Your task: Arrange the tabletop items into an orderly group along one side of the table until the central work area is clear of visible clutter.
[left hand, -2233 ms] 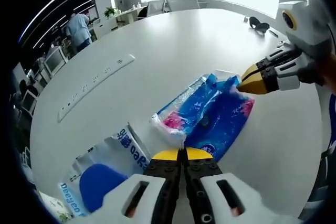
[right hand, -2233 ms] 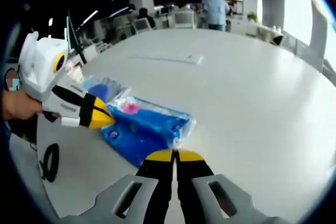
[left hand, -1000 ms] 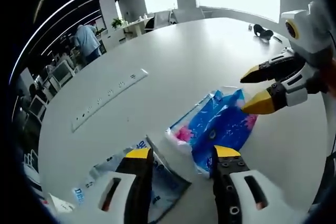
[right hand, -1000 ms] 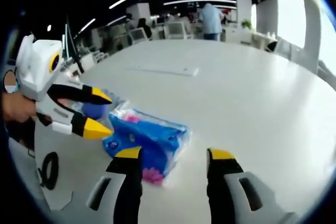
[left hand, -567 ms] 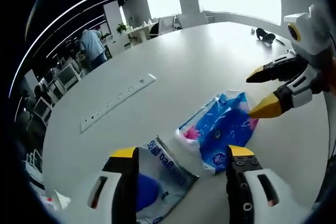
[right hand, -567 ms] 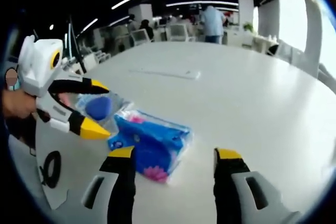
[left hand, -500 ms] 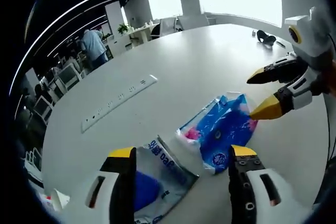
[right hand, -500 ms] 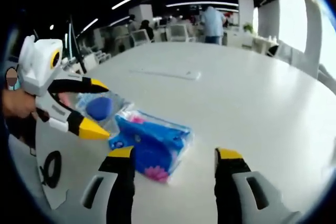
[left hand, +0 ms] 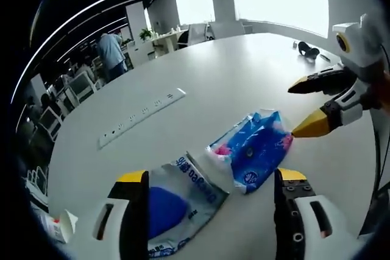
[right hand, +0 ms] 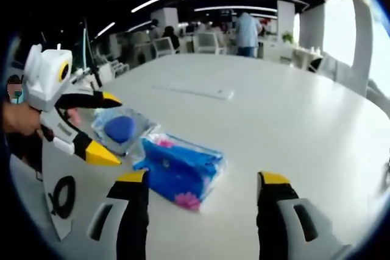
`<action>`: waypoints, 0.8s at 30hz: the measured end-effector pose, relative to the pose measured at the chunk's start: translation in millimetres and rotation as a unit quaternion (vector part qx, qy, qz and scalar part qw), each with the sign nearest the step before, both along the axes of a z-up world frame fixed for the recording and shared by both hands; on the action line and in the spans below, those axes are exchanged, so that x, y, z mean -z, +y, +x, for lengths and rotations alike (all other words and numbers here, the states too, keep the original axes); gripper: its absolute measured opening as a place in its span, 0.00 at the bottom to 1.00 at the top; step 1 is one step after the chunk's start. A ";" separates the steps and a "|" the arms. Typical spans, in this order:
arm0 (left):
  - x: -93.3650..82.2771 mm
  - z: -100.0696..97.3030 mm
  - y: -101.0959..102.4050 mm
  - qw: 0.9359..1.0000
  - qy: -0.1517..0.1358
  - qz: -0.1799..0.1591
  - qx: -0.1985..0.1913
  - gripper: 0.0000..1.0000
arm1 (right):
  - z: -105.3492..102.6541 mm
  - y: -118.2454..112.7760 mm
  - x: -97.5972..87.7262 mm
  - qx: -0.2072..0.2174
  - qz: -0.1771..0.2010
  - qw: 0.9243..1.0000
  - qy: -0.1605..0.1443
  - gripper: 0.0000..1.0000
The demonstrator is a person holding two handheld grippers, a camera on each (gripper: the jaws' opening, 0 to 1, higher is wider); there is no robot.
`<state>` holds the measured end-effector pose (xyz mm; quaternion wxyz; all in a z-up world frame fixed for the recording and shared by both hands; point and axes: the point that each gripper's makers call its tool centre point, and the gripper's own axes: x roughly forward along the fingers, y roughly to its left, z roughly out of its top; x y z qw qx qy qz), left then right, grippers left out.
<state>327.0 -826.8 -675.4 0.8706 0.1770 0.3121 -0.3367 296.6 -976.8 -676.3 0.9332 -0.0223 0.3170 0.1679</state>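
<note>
Your left gripper (left hand: 210,178) hangs over the white table (left hand: 219,83) with its yellow-tipped jaws spread wide, gripping nothing. Your right gripper (right hand: 204,181) is just as wide open and just as empty. Between them lies the blue tissue pack (left hand: 251,151) with pink flowers, flat on the tabletop. Just beside it, touching at one corner, sits the clear bag with blue print (left hand: 173,196), holding a round blue object (right hand: 120,128). A white power strip (left hand: 141,115) is set into the table farther off.
</note>
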 end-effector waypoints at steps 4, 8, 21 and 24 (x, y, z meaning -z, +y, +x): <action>-4.3 -4.5 3.0 1.000 -0.001 -0.005 0.000 0.85 | -3.3 3.4 -4.0 0.000 0.003 1.000 -0.002 0.73; -9.3 -9.1 7.3 1.000 -0.005 -0.007 0.004 0.84 | -6.1 7.7 -8.3 -0.004 0.001 1.000 -0.006 0.75; -20.6 -23.2 24.2 1.000 -0.012 -0.013 0.008 0.83 | -13.4 23.3 -18.9 -0.013 -0.005 1.000 -0.017 0.78; -22.3 -26.3 29.0 1.000 -0.013 -0.013 0.008 0.83 | -15.9 26.6 -22.3 -0.017 -0.006 1.000 -0.022 0.77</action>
